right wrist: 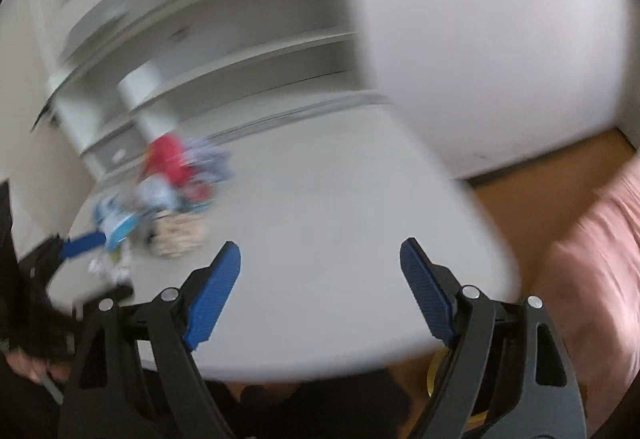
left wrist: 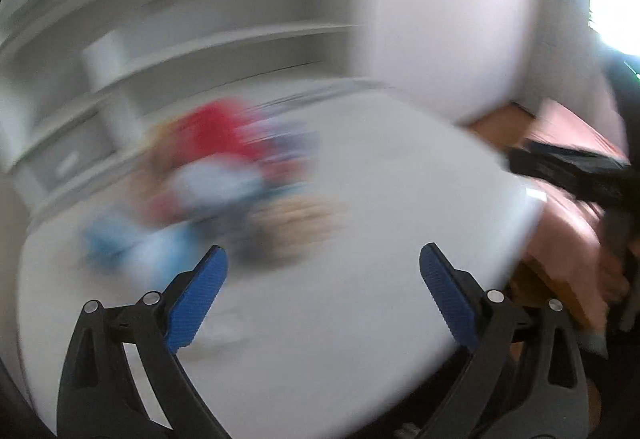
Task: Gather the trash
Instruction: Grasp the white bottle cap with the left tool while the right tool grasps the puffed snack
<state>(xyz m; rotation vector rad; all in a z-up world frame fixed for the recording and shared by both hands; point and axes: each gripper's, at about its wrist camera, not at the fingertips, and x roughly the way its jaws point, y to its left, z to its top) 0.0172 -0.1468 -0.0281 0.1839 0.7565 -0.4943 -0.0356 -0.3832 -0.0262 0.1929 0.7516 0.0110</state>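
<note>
Blue pads on your left gripper (left wrist: 323, 281) and right gripper (right wrist: 320, 275) stand wide apart, nothing between them. White table (left wrist: 360, 319) beneath you is bare up close; its right edge drops to the floor. Trash pile (left wrist: 216, 183) sits mid-table toward the left: blurred, probably light crinkly wrappers, so pinch an outer fold. Shelving (left wrist: 200, 39) lies beyond.

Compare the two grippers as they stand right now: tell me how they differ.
The left gripper has its blue pads slightly farther apart than the right gripper. Seen from the right wrist, the left gripper sits close to the blurred pile of trash, while the right gripper is over bare white table. The right gripper sits nearer the table's corner and the pink fabric. Both are open, empty and angled down at the table.
</note>
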